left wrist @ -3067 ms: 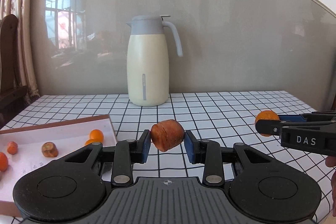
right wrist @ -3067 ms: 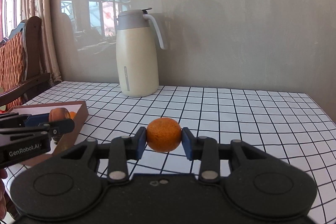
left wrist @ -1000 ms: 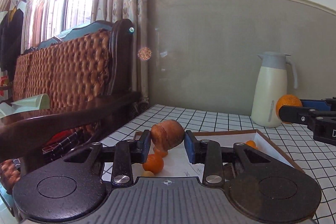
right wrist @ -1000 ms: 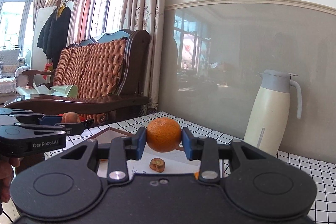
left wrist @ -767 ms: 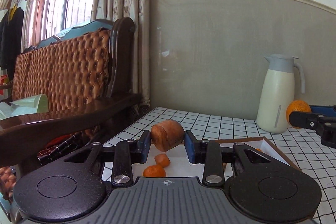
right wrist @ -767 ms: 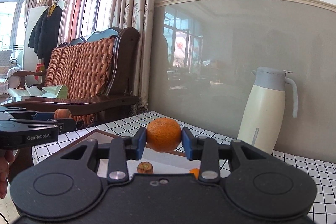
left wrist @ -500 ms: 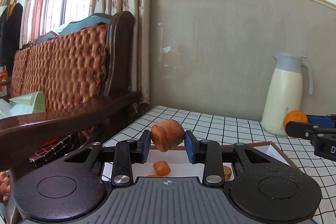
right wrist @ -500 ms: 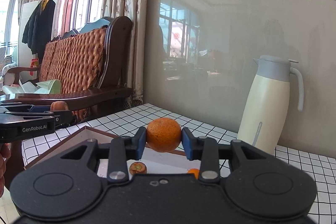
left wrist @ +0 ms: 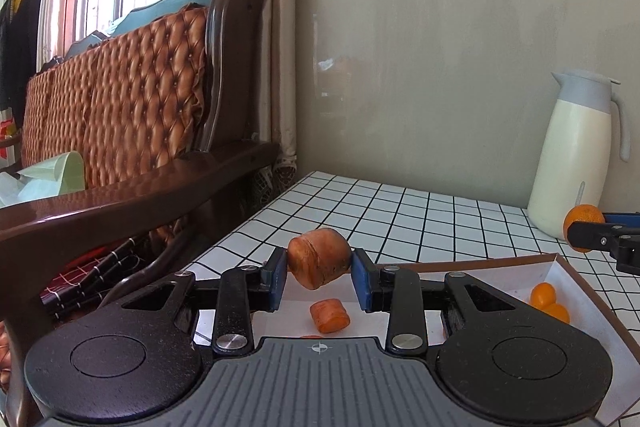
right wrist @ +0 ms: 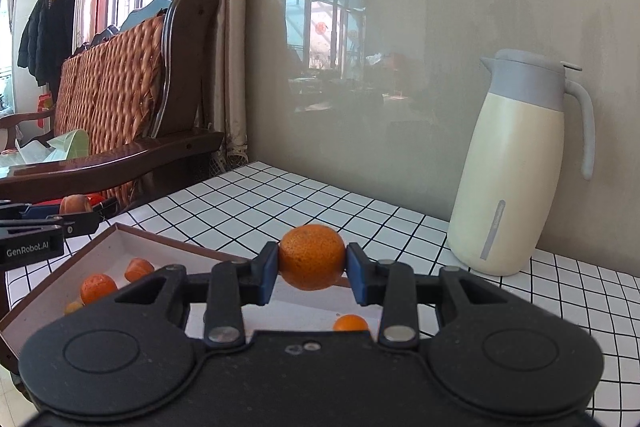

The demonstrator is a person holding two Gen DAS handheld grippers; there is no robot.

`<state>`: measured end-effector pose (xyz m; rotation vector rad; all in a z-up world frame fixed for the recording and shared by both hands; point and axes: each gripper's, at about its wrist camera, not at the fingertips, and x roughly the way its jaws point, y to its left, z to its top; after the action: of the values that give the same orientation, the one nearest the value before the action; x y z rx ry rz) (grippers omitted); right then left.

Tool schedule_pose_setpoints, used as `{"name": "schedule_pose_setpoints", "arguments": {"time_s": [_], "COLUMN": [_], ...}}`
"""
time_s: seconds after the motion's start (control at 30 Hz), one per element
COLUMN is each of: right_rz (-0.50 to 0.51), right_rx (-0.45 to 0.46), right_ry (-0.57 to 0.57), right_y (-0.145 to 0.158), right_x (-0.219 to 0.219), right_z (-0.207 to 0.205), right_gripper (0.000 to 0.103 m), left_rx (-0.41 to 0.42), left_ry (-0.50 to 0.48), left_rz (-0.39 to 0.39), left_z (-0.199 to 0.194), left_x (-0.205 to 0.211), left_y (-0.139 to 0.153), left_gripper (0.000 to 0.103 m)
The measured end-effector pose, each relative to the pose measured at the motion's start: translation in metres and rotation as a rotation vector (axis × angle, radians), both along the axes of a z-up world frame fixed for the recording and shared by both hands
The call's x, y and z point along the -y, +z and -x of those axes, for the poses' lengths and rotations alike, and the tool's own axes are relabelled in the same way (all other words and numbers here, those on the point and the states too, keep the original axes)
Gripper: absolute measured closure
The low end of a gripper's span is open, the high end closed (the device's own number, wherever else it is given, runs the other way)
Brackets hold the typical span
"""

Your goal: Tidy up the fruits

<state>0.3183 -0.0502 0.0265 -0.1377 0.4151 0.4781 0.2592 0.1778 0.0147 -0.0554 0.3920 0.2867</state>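
Your left gripper (left wrist: 319, 277) is clamped on a brown fruit (left wrist: 319, 257), your right gripper (right wrist: 312, 273) on an orange (right wrist: 312, 256); both fruits hang over the box (right wrist: 160, 241).

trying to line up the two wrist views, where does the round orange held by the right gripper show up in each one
Left wrist view: the round orange sits at the far right edge, clamped in the right gripper, in front of the base of the thermos jug.
Right wrist view: the same orange is at centre, between that gripper's blue pads.
Shared landmark: the thermos jug.
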Motion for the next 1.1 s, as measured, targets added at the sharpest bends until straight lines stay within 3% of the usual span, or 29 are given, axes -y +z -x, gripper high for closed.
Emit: {"name": "schedule_pose_setpoints", "arguments": {"time_s": [0.47, 0.5, 0.53, 0.57, 0.6, 0.63, 0.67, 0.7, 1.1], "right_rz": [-0.01, 0.003, 0.024, 0.025, -0.002, -0.025, -0.022, -0.016, -0.012], "right_rx": [-0.089, -0.095, -0.1, -0.078, -0.028, 0.002, -0.011, -0.03, -0.048], "right_ry": [-0.006, -0.005, -0.022, -0.053, -0.083, -0.092, -0.091, -0.089, -0.068], "right_y": [-0.009, -0.01, -0.01, -0.009, -0.007, -0.006, -0.005, -0.004, -0.01], "right_x": [0.004, 0.003, 0.003, 0.005, 0.009, 0.013, 0.015, 0.016, 0.014], "right_z": [-0.023, -0.025, -0.026, -0.025, -0.021, -0.018, -0.02, -0.022, -0.022], "right_gripper": [0.075, 0.074, 0.06, 0.022, 0.013, 0.016, 0.025, 0.027, 0.016], "left_rx": [-0.029, -0.038, -0.042, -0.022, 0.012, 0.043, 0.047, 0.052, 0.035], "left_ry": [-0.013, -0.016, -0.01, 0.015, 0.036, 0.031, 0.02, 0.022, 0.019], "left_rz": [0.009, 0.011, 0.006, -0.009, -0.024, -0.035, -0.037, -0.04, -0.041], "left_z": [-0.013, -0.014, -0.013, -0.01, -0.005, 0.0, 0.001, 0.002, 0.0], "left_x": [0.003, 0.003, 0.003, 0.005, 0.006, 0.008, 0.009, 0.009, 0.012], "left_y": [-0.008, -0.009, -0.01, -0.01, -0.01, -0.009, -0.007, -0.005, -0.007], "left_gripper": [0.068, 0.068, 0.067, 0.041, 0.001, 0.001, 0.0, 0.0, 0.0]}}
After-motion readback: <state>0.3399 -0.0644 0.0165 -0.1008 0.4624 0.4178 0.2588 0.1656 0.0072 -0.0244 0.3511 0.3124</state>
